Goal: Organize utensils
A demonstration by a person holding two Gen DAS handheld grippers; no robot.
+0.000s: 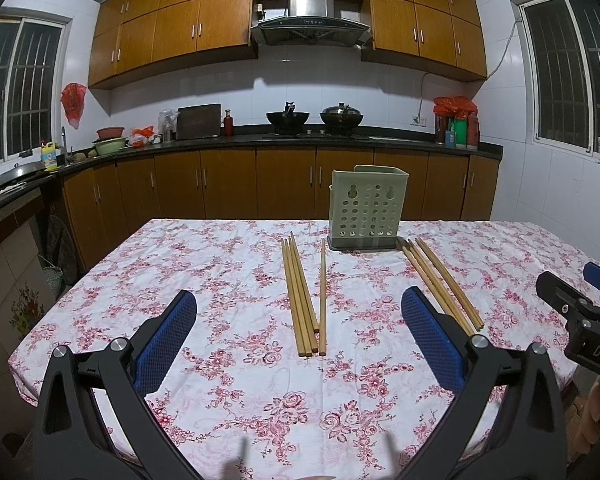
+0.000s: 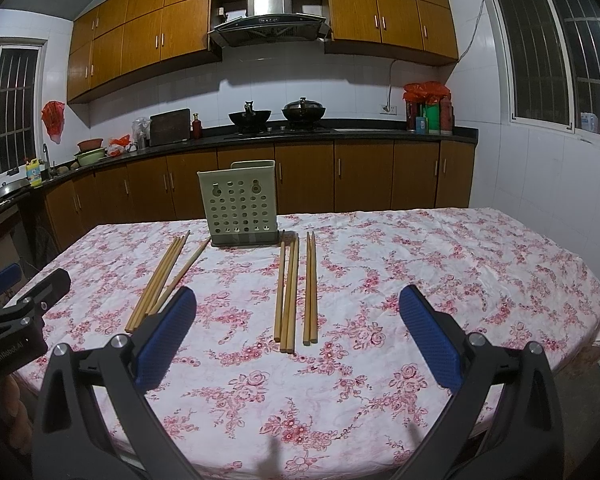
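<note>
Left gripper [image 1: 298,330], black frame with blue textured pads, spread wide, holding nothing, hovering over table with white cloth printed in pink roses [image 1: 228,392]. Directly ahead between its fingers: left bunch of long tan wooden chopsticks [image 1: 300,300], four lying side by side plus one slightly apart on their right, all flat on the cloth, pointing away. Ahead and slightly right: pale green perforated plastic utensil holder on dark base [image 1: 363,210], upright at the far edge of the table. Right bunch of tan wooden chopsticks [image 1: 440,280] lies ahead-right, partly behind the right pad, far ends near the holder base.

Right gripper [image 2: 298,330], same build, also spread wide and empty. Right bunch [image 2: 294,292] straight ahead between its fingers, in two close groups. Holder [image 2: 238,204] ahead-left; left bunch [image 2: 160,280] further left, near ends hidden behind the left pad. Each gripper shows at the other view's edge.
</note>
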